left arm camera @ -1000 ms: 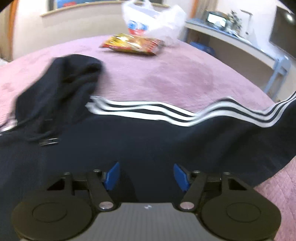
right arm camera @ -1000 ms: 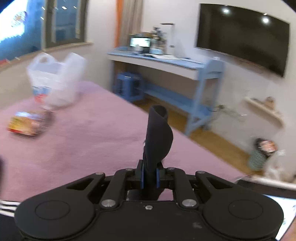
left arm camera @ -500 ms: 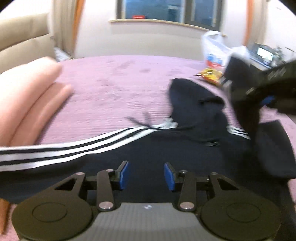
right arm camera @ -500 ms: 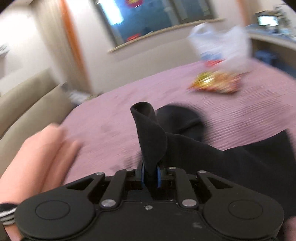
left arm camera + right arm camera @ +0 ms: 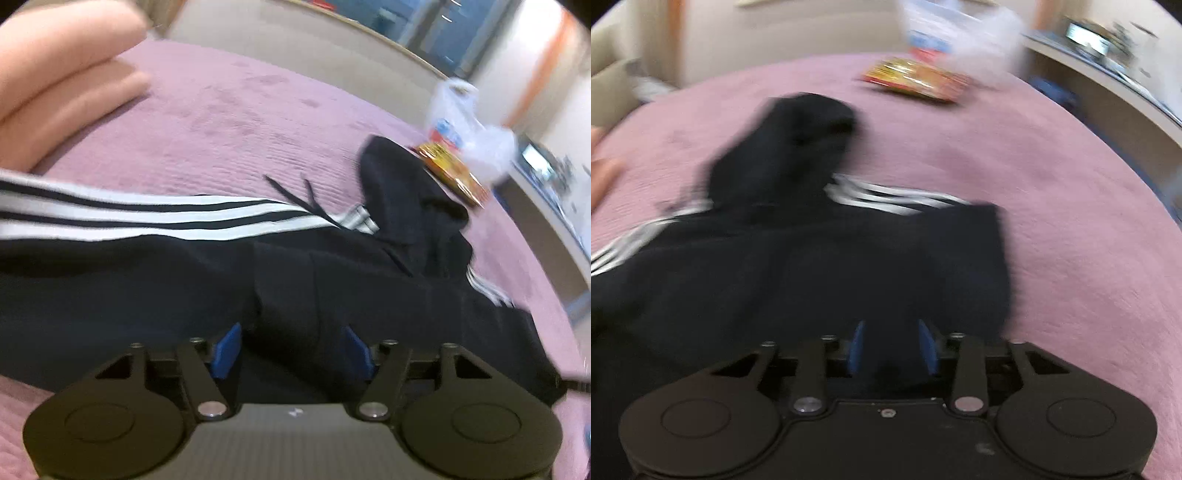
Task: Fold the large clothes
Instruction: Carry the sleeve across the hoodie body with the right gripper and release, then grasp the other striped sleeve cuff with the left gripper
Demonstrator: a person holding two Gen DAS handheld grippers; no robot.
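Black hoodie lies spread on the purple bed, body toward the cameras, hood bunched at the far edge.

Left gripper: fingers well apart, nothing held; dark cloth lies directly under and ahead of the gap. From here the striped sleeve runs out flat to the left, long axis roughly crosswise to the fingers, cuff end beyond the frame edge near the folded pink blanket.

Right gripper: blue fingers parted a moderate way, black fabric between and below them. Blur hides whether cloth touches the pads; no clamp apparent, reads as released. The right-side sleeve seems doubled inward over the body, its white stripes showing just beyond the fold.

Judgement: one sleeve looks folded in, the left one not yet. The left gripper is the nearer for it; the sleeve's length lies off to its left, so the grasp would want to travel outward along the stripes toward the cuff.

Snack packet and plastic bag sit well apart, beyond the hood.
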